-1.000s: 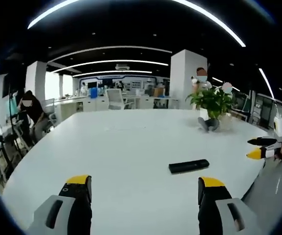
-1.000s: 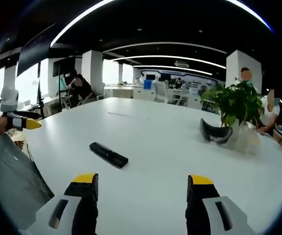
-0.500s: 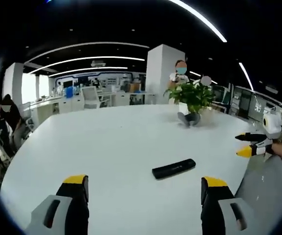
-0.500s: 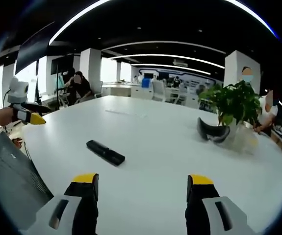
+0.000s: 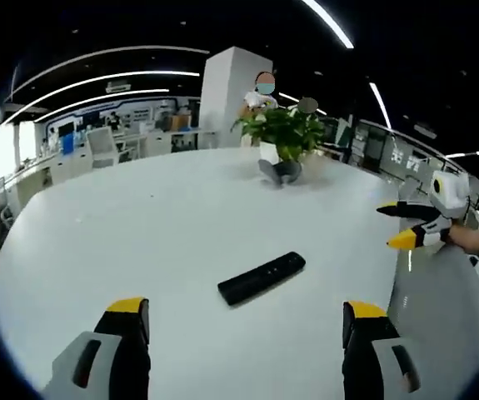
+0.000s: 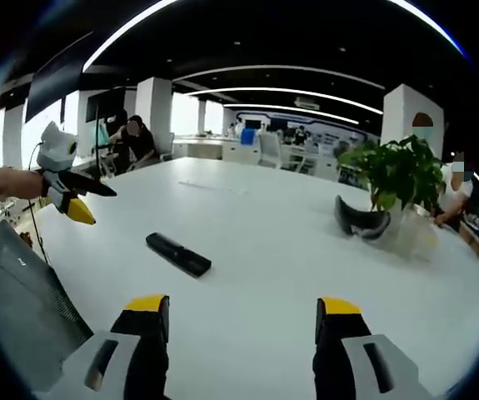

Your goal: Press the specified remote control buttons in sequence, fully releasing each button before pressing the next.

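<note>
On the white tabletop (image 5: 139, 217), well in from its near edge, the black remote control (image 5: 261, 277) lies lengthwise between both released claws, left claw (image 5: 247, 321) slightly nearer than right claw (image 6: 241, 317).

Black remote (image 5: 261, 277) flat on table (image 5: 139, 233)

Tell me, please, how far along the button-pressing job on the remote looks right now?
Nothing looks done: the black remote lies flat on the white table, untouched. In hand: both the left gripper and the right gripper hang open above the table, short of the remote. Left: reaching it and every press in the sequence.
</note>
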Demonstrator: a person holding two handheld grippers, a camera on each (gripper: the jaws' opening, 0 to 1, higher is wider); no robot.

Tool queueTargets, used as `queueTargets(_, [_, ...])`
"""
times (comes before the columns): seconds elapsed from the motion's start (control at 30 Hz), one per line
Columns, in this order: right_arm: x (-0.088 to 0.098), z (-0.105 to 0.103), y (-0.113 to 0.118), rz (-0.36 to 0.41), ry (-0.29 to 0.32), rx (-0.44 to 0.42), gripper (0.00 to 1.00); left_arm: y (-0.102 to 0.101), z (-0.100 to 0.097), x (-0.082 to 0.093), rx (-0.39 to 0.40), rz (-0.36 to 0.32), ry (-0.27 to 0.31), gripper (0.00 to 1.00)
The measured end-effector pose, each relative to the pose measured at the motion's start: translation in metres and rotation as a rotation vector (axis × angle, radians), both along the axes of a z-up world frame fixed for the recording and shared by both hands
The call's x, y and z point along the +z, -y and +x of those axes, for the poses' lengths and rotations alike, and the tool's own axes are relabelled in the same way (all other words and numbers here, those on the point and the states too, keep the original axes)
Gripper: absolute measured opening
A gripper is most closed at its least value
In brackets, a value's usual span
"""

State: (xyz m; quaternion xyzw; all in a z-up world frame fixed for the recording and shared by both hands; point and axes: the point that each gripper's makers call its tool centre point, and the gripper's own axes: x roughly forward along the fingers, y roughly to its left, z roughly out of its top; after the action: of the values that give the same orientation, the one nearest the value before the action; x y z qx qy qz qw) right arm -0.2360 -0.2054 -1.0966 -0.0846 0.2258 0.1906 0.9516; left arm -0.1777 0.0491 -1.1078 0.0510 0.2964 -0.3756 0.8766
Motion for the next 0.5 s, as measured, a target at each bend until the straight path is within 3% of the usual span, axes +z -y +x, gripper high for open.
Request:
queueTargets(0.3, [-0.003, -0.001, 0.0, 0.005, -0.016, 0.004, 0.65, 0.023, 0.006, -0.025, -0.177, 0.148, -0.052, 0.98])
queueTargets(0.5, [-0.003, -0.003, -0.006, 0.007, -0.021, 0.034, 0.56, 0.043, 0.005, -0.048, -0.256, 0.185, -0.132, 0.92])
